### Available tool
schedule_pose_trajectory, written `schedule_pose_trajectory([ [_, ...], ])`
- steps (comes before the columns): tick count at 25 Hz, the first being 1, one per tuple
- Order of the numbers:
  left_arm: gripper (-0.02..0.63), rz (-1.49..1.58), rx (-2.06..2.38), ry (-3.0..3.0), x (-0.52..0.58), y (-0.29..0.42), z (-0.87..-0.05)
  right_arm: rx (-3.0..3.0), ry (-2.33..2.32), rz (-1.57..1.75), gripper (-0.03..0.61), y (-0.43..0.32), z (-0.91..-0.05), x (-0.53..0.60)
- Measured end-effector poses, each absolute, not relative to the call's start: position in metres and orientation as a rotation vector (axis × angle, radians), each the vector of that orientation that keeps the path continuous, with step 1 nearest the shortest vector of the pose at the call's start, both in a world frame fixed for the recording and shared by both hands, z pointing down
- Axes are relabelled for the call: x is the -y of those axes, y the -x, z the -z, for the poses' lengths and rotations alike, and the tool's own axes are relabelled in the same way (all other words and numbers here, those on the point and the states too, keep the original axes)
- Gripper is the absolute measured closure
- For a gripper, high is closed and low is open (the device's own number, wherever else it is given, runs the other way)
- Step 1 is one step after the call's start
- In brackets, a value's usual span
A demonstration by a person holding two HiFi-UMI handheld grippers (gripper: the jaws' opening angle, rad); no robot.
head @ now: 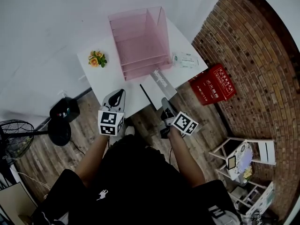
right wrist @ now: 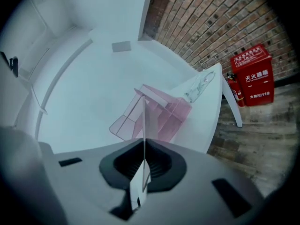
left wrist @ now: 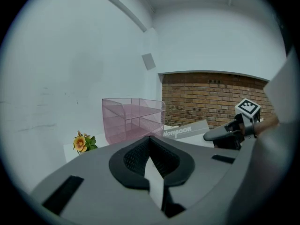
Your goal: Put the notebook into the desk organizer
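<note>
A pink mesh desk organizer (head: 140, 41) with several shelves stands at the back of the white table (head: 101, 78). It also shows in the left gripper view (left wrist: 133, 118) and the right gripper view (right wrist: 159, 114). The grey notebook (head: 158, 82) hangs tilted over the table's front right corner, with my right gripper (head: 165, 103) shut on its near edge. In the right gripper view the notebook (right wrist: 144, 125) stands edge-on between the jaws of the right gripper (right wrist: 140, 182). The left gripper view shows its printed cover (left wrist: 185, 131). My left gripper (head: 117, 95) (left wrist: 154, 177) is shut and holds nothing, at the table's front edge.
A small pot of orange flowers (head: 97, 58) sits on the table's left side, a white packet (head: 185, 60) at its right edge. On the wooden floor are a red fire-extinguisher box (head: 213, 84) by the brick wall, a fan (head: 16, 137) and a white rack (head: 243, 156).
</note>
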State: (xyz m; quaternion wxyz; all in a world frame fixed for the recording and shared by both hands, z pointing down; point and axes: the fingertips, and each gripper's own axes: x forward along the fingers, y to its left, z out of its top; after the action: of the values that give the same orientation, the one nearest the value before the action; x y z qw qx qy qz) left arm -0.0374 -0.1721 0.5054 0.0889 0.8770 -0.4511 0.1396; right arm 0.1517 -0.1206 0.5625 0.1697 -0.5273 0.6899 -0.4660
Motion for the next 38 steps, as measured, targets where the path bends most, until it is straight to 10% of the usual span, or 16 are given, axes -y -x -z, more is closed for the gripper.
schedule_pose_trajectory([
  [38, 0.611, -0.487, 1.313, -2.591, 0.222, 0.059, -0.530, -1.533, 1.145, 1.405, 0.569, -0.131, -0.609, 0.205],
])
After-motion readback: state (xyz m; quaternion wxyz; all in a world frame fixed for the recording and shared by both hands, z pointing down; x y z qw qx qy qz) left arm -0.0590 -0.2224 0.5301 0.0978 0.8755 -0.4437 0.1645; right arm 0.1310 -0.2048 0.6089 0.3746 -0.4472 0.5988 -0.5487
